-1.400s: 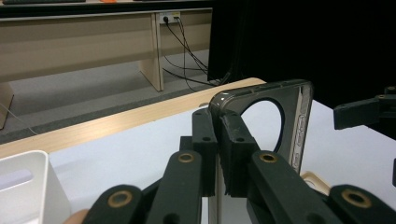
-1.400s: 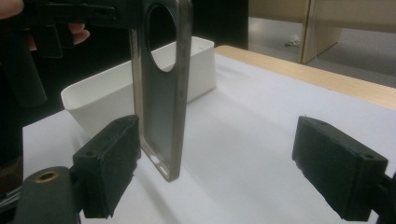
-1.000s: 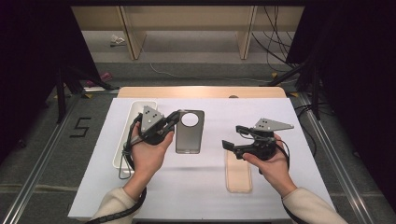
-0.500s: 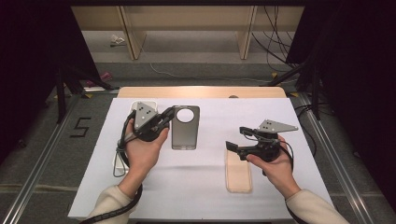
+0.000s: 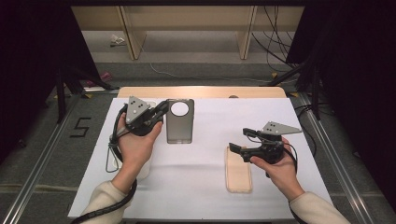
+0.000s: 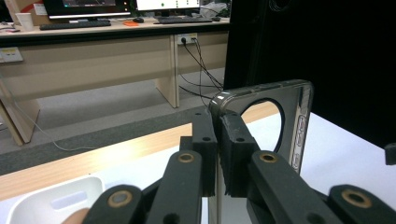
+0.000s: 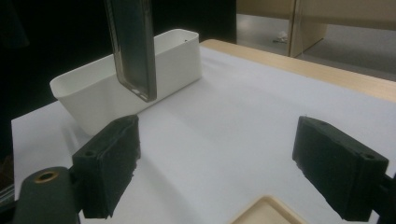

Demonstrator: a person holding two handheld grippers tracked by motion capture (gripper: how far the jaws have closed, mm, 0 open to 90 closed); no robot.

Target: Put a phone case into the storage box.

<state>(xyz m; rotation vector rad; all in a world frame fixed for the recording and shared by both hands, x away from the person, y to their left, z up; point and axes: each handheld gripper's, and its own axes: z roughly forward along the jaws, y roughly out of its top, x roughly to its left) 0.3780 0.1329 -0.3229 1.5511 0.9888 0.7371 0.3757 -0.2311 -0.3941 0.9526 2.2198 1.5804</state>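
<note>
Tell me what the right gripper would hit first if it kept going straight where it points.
Probably the white tray, ahead of the open right gripper; the dark phone case hangs before it, though depth is unclear.

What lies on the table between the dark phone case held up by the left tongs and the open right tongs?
In the high view, only bare white table cover lies between the phone case and the right tongs. The wooden tray sits below the right tongs.

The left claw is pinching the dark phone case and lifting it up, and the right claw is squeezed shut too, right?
Not quite. The left claw does pinch the dark phone case and hold it off the table, but the right claw is wide open with nothing between its jaws. The right gripper view shows the big gap.
</note>
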